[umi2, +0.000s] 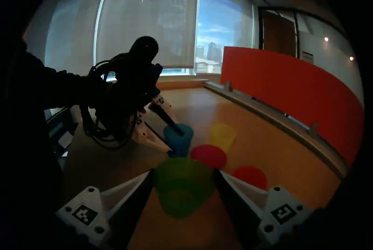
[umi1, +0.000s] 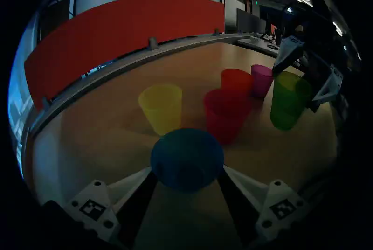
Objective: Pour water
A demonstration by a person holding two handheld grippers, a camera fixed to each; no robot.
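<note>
The left gripper is gripping a blue cup between its two fingers, which are closing narrowly against the cup's left and right sides; the open mouth of the cup is facing up and slightly toward the camera, and I cannot tell whether it is holding any water. Just beyond it on the wooden table, a yellow cup is standing upright to the left and a near red cup to the right, the two slightly apart. A far red cup is standing just behind the near one, and a magenta cup is sitting just beside it on the right. Farther right, the right gripper is clasping a green cup, its fingers pressing on both sides of the translucent wall. In the left gripper view this green cup is leaning slightly and is standing apart from the other cups. In the right gripper view a person's dark sleeve is reaching in from the left, holding the left gripper with the blue cup at its tips. A long red panel is running along the far edge of the table, and a large window is showing bright sky.
</note>
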